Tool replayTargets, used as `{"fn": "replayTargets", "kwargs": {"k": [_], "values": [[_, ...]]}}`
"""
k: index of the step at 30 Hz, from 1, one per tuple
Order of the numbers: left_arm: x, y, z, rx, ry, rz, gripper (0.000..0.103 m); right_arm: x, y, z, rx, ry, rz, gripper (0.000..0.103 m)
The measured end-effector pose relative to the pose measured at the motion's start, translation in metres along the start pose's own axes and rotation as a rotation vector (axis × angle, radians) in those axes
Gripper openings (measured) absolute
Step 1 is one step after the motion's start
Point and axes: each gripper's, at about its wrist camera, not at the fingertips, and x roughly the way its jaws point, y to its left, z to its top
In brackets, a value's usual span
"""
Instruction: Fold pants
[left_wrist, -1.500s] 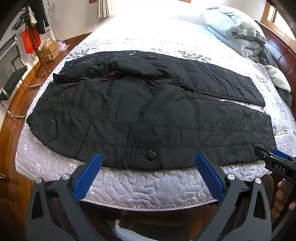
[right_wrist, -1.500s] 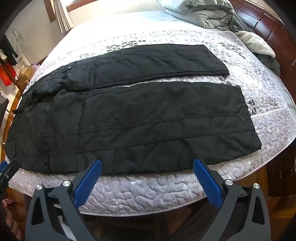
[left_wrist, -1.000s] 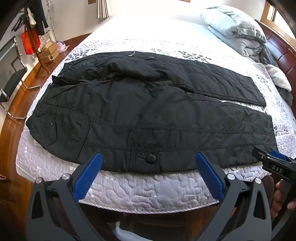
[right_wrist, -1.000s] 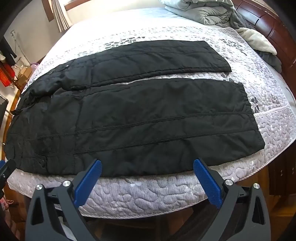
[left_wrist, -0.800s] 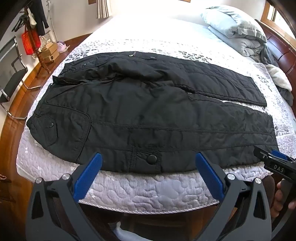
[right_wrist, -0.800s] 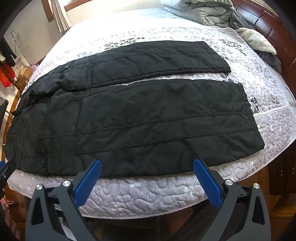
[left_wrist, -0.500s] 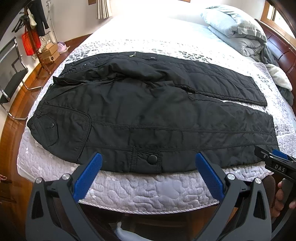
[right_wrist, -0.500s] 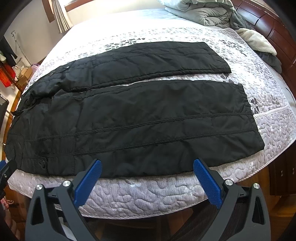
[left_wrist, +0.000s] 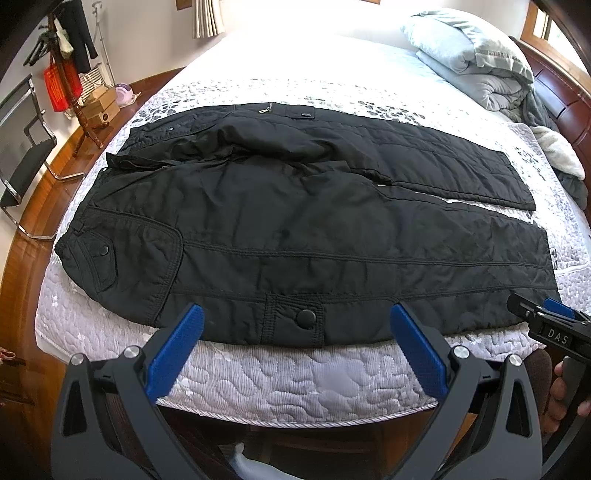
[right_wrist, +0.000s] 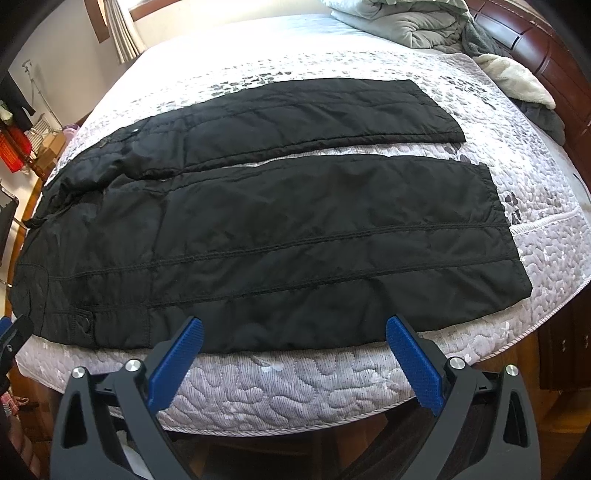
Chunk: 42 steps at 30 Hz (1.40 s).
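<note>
Black quilted pants lie spread flat on the bed, waist to the left, both legs running right, side by side. They also show in the right wrist view. My left gripper is open and empty, hovering at the bed's near edge in front of a snap-button pocket. My right gripper is open and empty, just short of the near leg's lower edge. The right gripper also shows at the far right of the left wrist view.
The bed has a white quilted cover. Folded grey bedding and a dark wooden headboard are at the far right. A coat rack with a red bag and a chair stand on the wooden floor to the left.
Almost nothing has changed. Both grippers stay open in front of the pants, with only slight drift of the views.
</note>
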Motion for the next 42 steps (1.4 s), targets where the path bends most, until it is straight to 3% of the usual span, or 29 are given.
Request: {"fn": "replayTargets", "kwargs": {"k": [42], "values": [[0.0033, -0.0042, 0.0024, 0.013, 0.008, 0.008, 0.1, 0.0083, -0.0027, 0.0003, 0.003, 0.019, 0.005, 0.099]]}}
